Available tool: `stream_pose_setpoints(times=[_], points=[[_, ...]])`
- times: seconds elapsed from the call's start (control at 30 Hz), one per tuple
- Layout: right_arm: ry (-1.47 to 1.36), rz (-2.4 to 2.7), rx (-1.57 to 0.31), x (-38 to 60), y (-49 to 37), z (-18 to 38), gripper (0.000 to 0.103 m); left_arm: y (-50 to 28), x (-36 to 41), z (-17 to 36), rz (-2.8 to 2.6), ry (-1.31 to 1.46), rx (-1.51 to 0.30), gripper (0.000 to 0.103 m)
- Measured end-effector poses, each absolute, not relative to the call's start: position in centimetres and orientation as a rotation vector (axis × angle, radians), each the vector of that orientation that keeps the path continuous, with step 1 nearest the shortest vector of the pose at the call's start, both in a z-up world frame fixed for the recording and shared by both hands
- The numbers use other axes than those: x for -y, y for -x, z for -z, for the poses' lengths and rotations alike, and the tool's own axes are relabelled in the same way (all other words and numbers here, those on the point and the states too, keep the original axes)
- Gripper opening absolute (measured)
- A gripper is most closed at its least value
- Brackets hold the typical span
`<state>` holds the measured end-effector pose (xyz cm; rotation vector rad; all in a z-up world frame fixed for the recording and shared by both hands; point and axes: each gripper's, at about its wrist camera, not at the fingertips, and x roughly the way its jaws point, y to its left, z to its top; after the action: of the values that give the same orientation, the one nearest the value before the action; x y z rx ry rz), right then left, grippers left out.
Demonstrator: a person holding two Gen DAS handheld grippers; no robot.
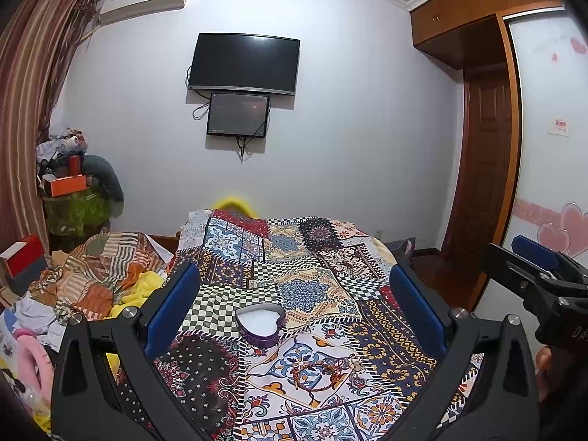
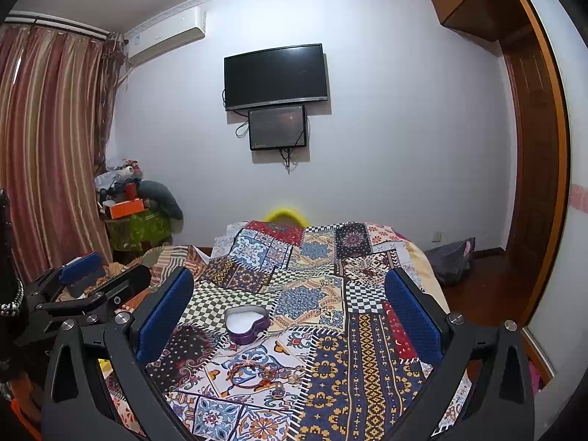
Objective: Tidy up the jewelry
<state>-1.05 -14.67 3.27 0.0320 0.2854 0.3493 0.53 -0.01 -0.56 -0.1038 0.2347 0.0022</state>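
Note:
A purple heart-shaped box point(image 1: 260, 325) with a white lining lies open on the patchwork cloth point(image 1: 316, 257); it also shows in the right wrist view point(image 2: 245, 323). Nearer me lie a red-and-gold bracelet point(image 1: 319, 373) and small pieces of jewelry point(image 2: 257, 371), tangled together. My left gripper point(image 1: 294, 294) is open and empty, held above the cloth with the box between its fingers. My right gripper point(image 2: 290, 297) is open and empty, likewise above the cloth. Each gripper shows at the edge of the other's view, the right point(image 1: 533, 268) and the left point(image 2: 84, 275).
The cloth covers a raised surface. Crumpled striped bedding point(image 1: 95, 272) and clutter lie to the left. A pile of boxes and bags point(image 1: 73, 180) stands in the corner by the curtain point(image 2: 44, 147). Two screens point(image 1: 242, 84) hang on the far wall. A wooden door point(image 1: 485, 183) is on the right.

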Motion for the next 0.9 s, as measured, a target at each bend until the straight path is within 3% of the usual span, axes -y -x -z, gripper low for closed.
stream_pose_setpoints(times=[0.5, 0.9], points=[[-0.034, -0.341, -0.352, 14.8, -1.1, -1.2, 0.103, -2.1, -1.1, 2.0, -0.022, 0.096, -0.276, 0.103], [0.031, -0.312, -0.553, 14.9, -5.7, 5.0, 0.103, -7.2, -3.4, 7.6, -0.033, 0.11, -0.493, 0.103]])
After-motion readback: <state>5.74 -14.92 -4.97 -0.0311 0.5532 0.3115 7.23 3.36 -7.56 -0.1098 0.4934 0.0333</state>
